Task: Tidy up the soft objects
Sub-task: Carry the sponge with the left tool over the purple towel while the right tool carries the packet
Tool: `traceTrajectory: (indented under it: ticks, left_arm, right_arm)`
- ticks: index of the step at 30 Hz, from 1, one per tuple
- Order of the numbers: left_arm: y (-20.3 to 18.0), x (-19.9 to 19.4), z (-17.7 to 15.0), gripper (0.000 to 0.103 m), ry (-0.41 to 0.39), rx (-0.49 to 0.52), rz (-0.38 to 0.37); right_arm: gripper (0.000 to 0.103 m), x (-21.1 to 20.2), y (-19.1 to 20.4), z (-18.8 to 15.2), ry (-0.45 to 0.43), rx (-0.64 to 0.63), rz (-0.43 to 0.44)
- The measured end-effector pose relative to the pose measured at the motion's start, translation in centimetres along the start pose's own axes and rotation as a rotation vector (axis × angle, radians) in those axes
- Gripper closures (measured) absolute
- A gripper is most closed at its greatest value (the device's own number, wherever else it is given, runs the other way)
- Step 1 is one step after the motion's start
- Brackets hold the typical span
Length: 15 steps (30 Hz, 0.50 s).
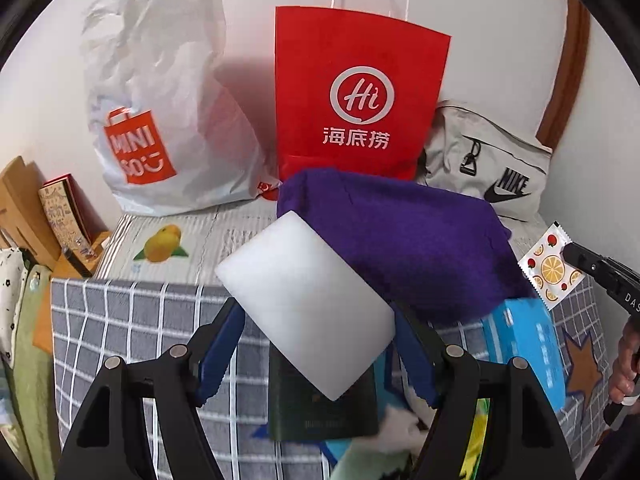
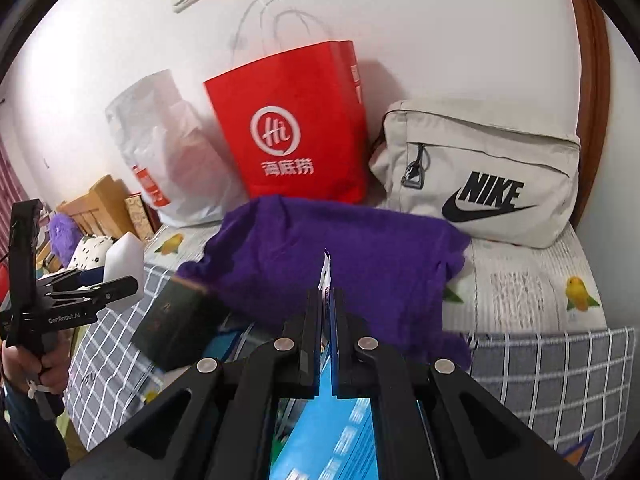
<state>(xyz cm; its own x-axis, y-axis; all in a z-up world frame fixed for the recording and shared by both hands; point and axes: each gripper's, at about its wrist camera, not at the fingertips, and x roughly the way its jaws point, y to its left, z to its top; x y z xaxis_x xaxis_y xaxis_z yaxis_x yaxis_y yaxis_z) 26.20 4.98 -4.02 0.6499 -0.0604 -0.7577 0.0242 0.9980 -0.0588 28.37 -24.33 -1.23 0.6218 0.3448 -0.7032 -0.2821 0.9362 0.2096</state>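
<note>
My left gripper is shut on a white foam block, its blue fingers pressing on both sides, above the bed. In the right wrist view the same block shows at far left. My right gripper is shut on a thin sachet, seen edge-on. From the left wrist view that sachet has an orange-slice print. A purple cloth lies crumpled just beyond both grippers.
Against the wall stand a white plastic shopping bag, a red paper bag and a beige pouch. A blue box and a dark green booklet lie on the checked blanket.
</note>
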Motion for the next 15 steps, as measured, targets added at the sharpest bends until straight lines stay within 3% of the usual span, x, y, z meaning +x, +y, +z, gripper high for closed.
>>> traceTrajectory:
  ticks: [15]
  left_arm:
    - [-2.1, 7.6, 5.5, 0.031, 0.073, 0.046, -0.032]
  right_arm:
    - [0.099, 8.6, -3.8, 4.5, 0.049, 0.038, 0.004]
